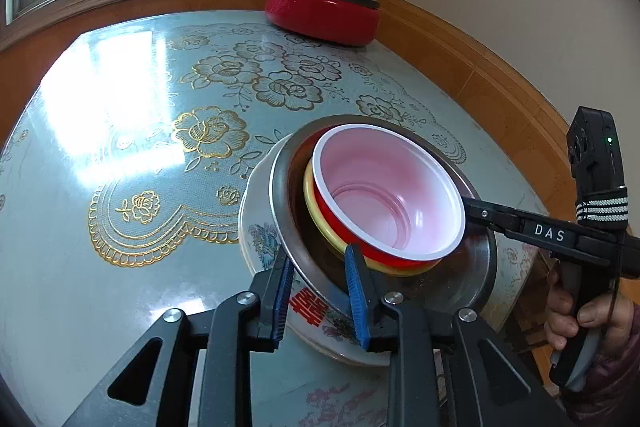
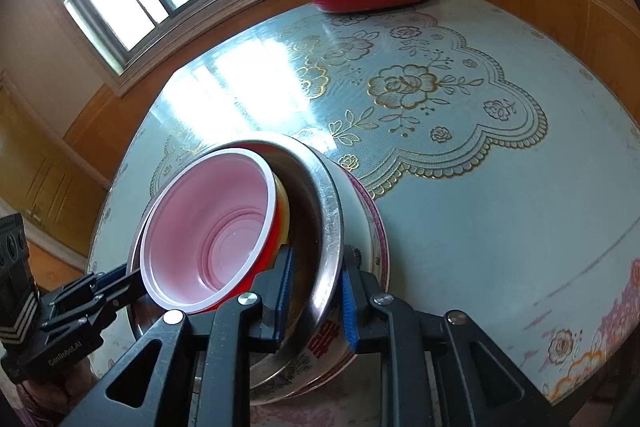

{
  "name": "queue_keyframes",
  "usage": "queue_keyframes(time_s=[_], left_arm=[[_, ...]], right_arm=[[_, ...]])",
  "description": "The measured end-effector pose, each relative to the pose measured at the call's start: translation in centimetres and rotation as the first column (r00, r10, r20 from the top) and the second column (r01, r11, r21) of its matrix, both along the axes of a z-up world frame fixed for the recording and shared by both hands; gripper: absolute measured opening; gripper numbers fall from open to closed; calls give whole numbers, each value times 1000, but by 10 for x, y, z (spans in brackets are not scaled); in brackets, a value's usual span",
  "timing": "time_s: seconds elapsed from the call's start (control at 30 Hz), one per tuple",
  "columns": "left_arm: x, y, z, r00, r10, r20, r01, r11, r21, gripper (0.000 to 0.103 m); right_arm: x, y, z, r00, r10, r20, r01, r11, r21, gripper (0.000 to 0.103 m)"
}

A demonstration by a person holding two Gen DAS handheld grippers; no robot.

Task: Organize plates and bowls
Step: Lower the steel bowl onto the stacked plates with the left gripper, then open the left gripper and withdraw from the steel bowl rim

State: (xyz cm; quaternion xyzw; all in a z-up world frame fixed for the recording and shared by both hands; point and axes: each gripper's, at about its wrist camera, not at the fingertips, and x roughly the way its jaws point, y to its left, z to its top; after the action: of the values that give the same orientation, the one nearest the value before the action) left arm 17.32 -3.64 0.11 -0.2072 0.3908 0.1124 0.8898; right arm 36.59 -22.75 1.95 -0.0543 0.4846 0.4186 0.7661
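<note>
Left claw and right claw each clamp the steel basin rim. The red bowl nests inside it. A red pot sits at 12 o'clock on the desk.

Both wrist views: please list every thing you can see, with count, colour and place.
Plastic bowl: one, red with white rim, top of the nest.
Yellow bowl: one, under the plastic bowl.
Steel bowl: one, silver, around both.
Porcelain bowl: one, white, painted, outermost.
Pot: one, red, grey lid, far table edge.
Table: one, pale blue, gold flowers.
Left tool: astride the steel rim.
Right tool: astride the opposite rim.
</note>
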Motion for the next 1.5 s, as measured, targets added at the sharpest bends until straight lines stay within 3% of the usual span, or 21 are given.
queue_keyframes(time_s=[0.1, 0.3, 0.5, 0.57, 0.7, 0.87, 1.2, 1.33, 1.5], left_arm=[[2, 4, 0, 999, -43, 9, 43, 999, -6, 28], [0, 10, -1, 992, -124, 28, 125, 992, -19, 29], [0, 15, -1, 982, -184, 39, 185, 982, -27, 30], [1, 16, -1, 979, -201, 39, 202, 979, -27, 30], [1, 16, -1, 975, -220, 35, 221, 975, -26, 31], [-1, 15, 1, 976, -214, 37, 215, 977, -15, 31], [-5, 9, 3, 987, -155, 28, 155, 988, 4, 31], [-11, 7, 6, 991, -127, 32, 127, 992, 0, 31], [-34, 7, 17, 992, -101, 73, 100, 995, 21, 30]], right_arm=[[-7, -4, 4, 997, -74, 7, 74, 997, -6, 30], [-24, -10, 4, 985, -174, 9, 174, 985, 0, 30], [-40, -10, 1, 966, -254, 49, 255, 967, -6, 16], [-39, -10, -3, 963, -266, 35, 266, 964, 2, 15], [-44, -4, -1, 954, -286, 87, 289, 957, -24, 15], [-47, -3, -2, 953, -290, 89, 293, 956, -18, 15], [-42, -12, -7, 968, -251, -25, 252, 966, 65, 18], [-47, -28, 3, 973, -229, -29, 231, 965, 127, 25], [-59, -54, 11, 980, -195, -31, 198, 962, 190, 26]])
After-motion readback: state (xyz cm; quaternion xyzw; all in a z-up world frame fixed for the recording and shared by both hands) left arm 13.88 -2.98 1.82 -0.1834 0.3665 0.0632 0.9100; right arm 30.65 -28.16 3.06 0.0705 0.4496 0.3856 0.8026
